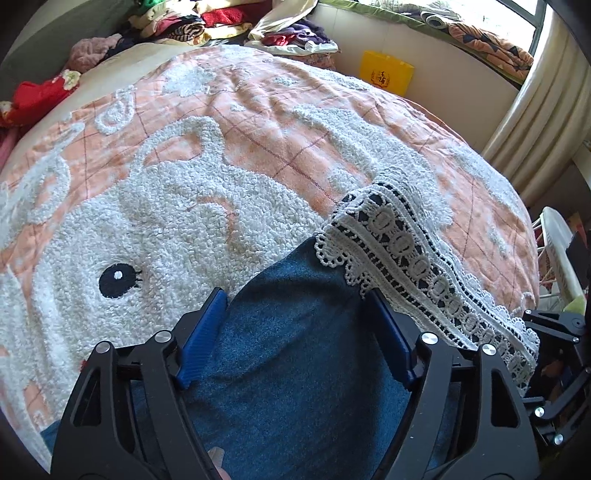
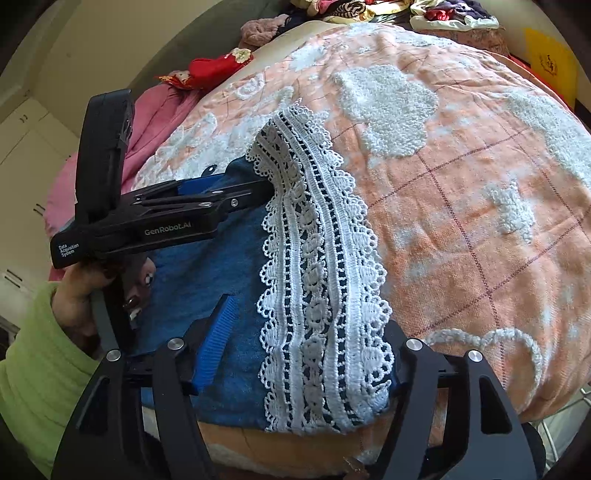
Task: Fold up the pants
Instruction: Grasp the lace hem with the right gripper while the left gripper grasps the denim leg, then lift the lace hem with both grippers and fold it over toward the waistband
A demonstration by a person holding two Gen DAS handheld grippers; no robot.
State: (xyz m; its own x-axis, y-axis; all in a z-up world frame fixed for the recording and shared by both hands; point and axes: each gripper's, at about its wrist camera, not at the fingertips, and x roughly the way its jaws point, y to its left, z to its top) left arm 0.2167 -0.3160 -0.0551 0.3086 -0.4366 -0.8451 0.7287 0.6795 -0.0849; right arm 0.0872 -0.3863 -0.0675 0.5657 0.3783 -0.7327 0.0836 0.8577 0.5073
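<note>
Blue denim pants (image 1: pixel 295 354) with a wide white lace hem (image 1: pixel 413 266) lie on a bed at its near edge. In the right wrist view the denim (image 2: pixel 207 280) sits left of the lace band (image 2: pixel 325 295). My left gripper (image 1: pixel 295 306) is open, its blue pads spread over the denim just short of the lace. It shows from the side in the right wrist view (image 2: pixel 266 188), reaching to the far end of the lace. My right gripper (image 2: pixel 306 325) is open, straddling the near end of the lace; its right fingertip is hidden behind the cloth.
The bed carries an orange quilt with white fluffy patterns (image 1: pixel 258 122) (image 2: pixel 461 177). Piled clothes (image 1: pixel 207 22) lie at its far side, a yellow bag (image 1: pixel 386 72) stands by the wall, and a white rack (image 1: pixel 561 254) stands at the right.
</note>
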